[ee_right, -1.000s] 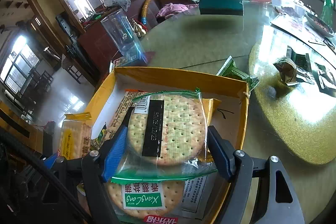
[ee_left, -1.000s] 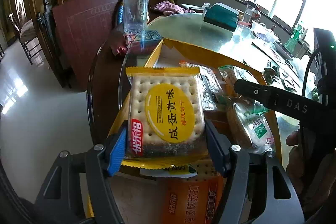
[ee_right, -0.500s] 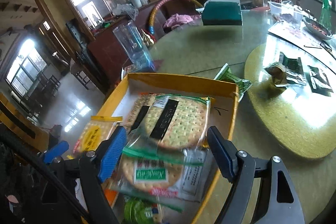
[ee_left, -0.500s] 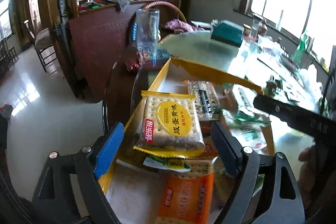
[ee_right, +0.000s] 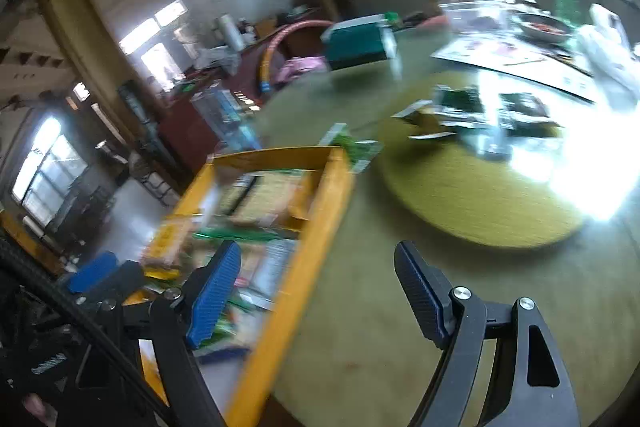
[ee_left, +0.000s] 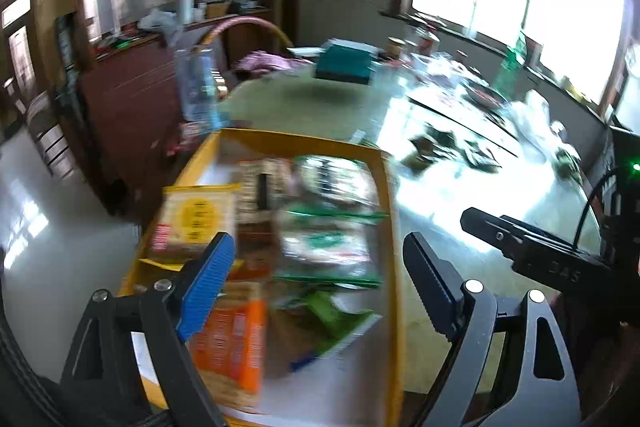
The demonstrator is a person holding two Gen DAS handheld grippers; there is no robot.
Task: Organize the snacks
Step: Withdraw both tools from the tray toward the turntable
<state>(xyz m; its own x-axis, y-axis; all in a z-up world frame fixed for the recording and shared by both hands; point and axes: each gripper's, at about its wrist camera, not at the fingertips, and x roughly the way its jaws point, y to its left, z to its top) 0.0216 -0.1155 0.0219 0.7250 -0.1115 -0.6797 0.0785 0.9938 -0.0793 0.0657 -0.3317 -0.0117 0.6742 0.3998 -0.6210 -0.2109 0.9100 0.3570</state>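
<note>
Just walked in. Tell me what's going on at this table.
A person with a handheld gripper in each hand is sorting snack packets into a shallow yellow cardboard tray on the round green table. Both the left gripper and right gripper are open and empty, held above the tray. A yellow-labelled cracker packet and green-edged round cracker packets lie in the tray. A green snack packet lies just outside it.

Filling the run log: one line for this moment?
left gripper: open, empty | right gripper: open, empty | snack packets in yellow box | both views motion-blurred
</note>
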